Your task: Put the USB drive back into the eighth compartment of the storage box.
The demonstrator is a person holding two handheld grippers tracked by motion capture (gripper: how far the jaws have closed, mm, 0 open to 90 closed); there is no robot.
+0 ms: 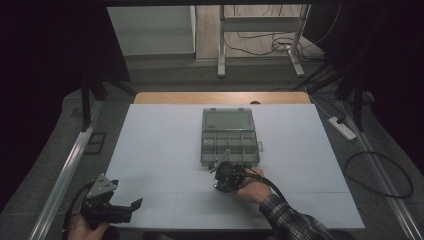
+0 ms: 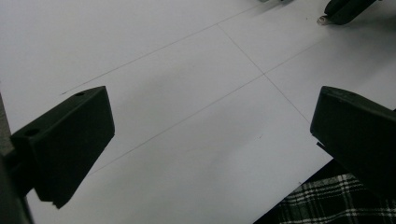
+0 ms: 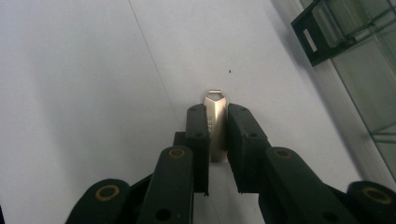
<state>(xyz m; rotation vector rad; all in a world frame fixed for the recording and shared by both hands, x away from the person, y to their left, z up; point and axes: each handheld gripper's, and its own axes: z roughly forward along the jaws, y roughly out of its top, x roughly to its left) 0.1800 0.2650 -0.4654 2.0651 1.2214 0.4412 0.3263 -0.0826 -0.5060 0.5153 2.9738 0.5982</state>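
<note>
A small gold metal USB stick [image 3: 215, 122] is clamped between the two black jaws of my right gripper [image 3: 216, 119], just above the white table sheet. In the high view that right gripper [image 1: 220, 172] sits right in front of an open clear compartment box [image 1: 229, 137], whose lid lies back flat. The box's black latch [image 3: 316, 35] appears at the upper right of the right gripper view. My left gripper [image 1: 131, 206] is at the table's near left corner, jaws wide apart with nothing between them. Its left fingertip [image 2: 70, 140] and right one [image 2: 355, 133] frame bare white sheet.
The white sheet [image 1: 165, 145] covers a wooden table. A plaid sleeve [image 1: 292, 220] comes in at the bottom right. A metal rail [image 1: 65, 175] runs along the left, and a power strip [image 1: 341, 127] and cables lie on the floor at right.
</note>
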